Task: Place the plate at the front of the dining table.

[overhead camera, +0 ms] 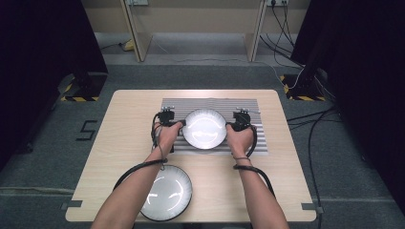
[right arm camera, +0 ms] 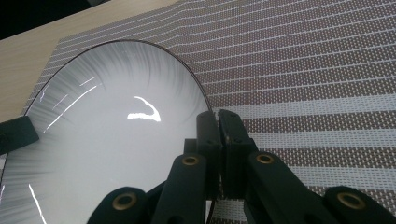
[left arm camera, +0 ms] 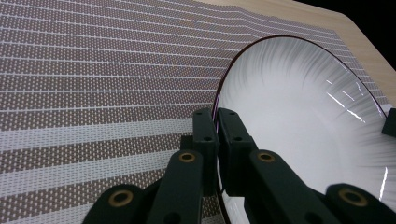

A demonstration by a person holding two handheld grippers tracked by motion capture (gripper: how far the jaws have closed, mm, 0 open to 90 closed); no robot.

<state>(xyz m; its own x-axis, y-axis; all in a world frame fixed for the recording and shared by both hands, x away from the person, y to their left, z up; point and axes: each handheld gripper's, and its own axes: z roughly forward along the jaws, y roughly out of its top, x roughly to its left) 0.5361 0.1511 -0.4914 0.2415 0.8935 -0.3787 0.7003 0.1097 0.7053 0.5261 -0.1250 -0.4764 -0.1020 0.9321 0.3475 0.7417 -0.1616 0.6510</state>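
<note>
A white plate with a dark rim [overhead camera: 205,128] lies on the striped placemat [overhead camera: 210,104] at the middle of the table. My left gripper [overhead camera: 181,125] is shut on the plate's left rim; in the left gripper view its jaws pinch the rim of the plate [left arm camera: 299,126] at the gripper [left arm camera: 216,122]. My right gripper [overhead camera: 230,126] is shut on the opposite, right rim, and in the right gripper view the gripper [right arm camera: 218,122] clamps the edge of the plate [right arm camera: 116,135]. The far jaw of the other gripper shows at each view's edge.
A second plate of the same kind [overhead camera: 167,191] sits at the table's near left edge, under my left forearm. The wooden table [overhead camera: 124,133] has bare room left and right of the placemat [left arm camera: 93,84]. Black stands and cables are on the floor around it.
</note>
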